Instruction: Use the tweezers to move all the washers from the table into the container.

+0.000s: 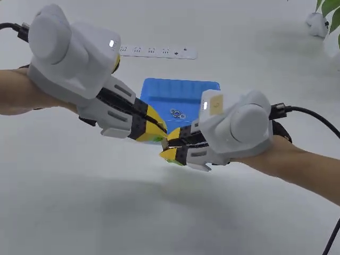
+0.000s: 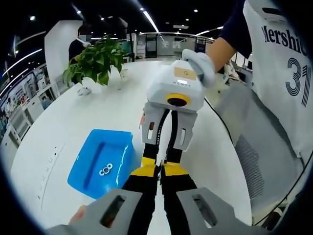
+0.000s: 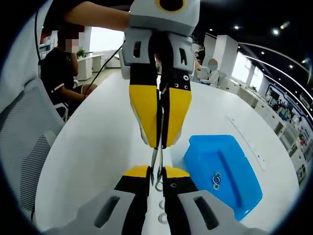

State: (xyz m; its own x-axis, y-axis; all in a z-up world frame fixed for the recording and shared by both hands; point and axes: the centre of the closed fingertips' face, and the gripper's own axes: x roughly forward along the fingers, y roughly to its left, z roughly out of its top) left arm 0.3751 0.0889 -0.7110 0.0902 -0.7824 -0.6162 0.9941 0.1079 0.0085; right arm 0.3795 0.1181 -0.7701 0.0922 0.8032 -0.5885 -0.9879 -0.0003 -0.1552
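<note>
Washers (image 3: 162, 204) lie in a short row on the white table (image 3: 93, 147). You see them in your right gripper view through the narrow gap between that gripper's own jaws. The tweezers (image 3: 158, 159) point down at the far washer (image 3: 159, 186) of that row. Their two arms run close together and the tips sit at that washer's edge, but it cannot be told whether they pinch it. Your right gripper (image 3: 156, 170) has its yellow tips just either side of the tweezers' tips; whether they press on the arms cannot be told. Your left gripper (image 3: 159, 145) faces it tip to tip, its yellow jaws clamped flat on the upper part of the tweezers. Just beyond the two grippers stands the blue container (image 3: 234, 152), open side up. A small cluster of washers (image 3: 215, 181) lies on its floor near the middle. Farther off, a white power strip (image 1: 156, 51) lies flat on the table, and a potted plant (image 2: 95, 61) stands near the table's far edge.
</note>
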